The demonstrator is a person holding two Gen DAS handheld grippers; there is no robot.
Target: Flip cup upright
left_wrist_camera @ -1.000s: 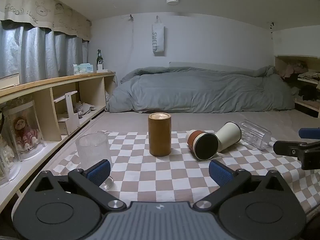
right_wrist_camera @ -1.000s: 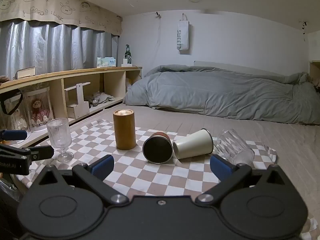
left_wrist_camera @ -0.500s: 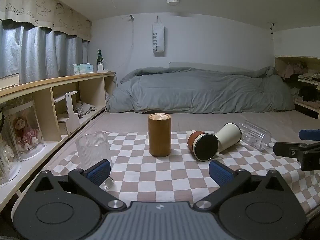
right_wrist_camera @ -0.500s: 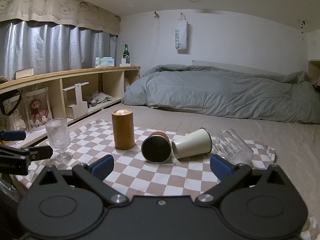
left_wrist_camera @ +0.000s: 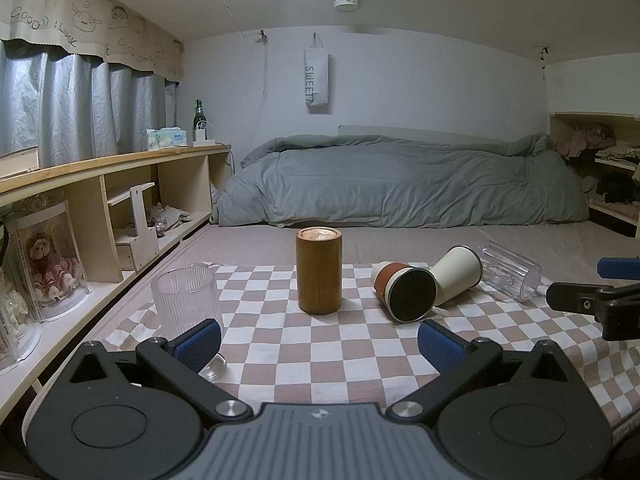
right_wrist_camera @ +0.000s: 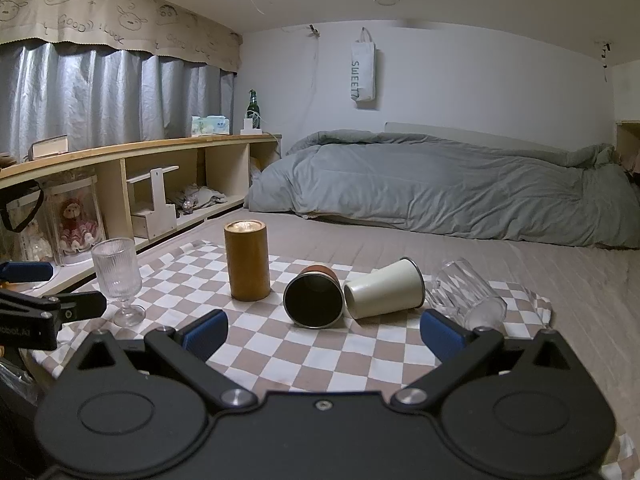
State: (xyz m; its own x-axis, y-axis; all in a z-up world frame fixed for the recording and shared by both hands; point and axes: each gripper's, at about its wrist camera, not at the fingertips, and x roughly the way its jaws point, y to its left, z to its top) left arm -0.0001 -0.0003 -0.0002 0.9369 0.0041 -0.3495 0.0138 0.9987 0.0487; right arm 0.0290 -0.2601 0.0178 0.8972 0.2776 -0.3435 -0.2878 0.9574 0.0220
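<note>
Currently both tools are hovering short of the brown-and-white checked cloth [right_wrist_camera: 304, 360], and neither is holding anything: the left gripper [left_wrist_camera: 318, 340] is showing its blue pads spread wide, and the right gripper [right_wrist_camera: 324, 332] is doing the same.

Taking the tall upright brown wooden cylinder [right_wrist_camera: 247, 260] as the landmark, three cups are lying on their sides to its right. Nearest it is the rust-brown cup with a dark interior [right_wrist_camera: 314, 298], its mouth pointing toward the right wrist camera. Just right of that, apparently touching it, is the cream tapered metal cup [right_wrist_camera: 382, 290], and further right again is the clear faceted glass tumbler [right_wrist_camera: 466, 300]. Left of the cylinder, well apart, a ribbed clear stemmed glass [right_wrist_camera: 118, 278] is standing upright.

Which fallen cup is meant cannot be told yet; no flip has begun.

Risks are looking real. Round cups on soft cloth are likely to roll when nudged, so a pad landing off-centre could push one away rather than pinch it. Because the rust and cream cups are crowding each other, a finger reaching between them may be knocking the neighbour. The clear tumbler seems slippery and close to the cloth's far edge
</note>
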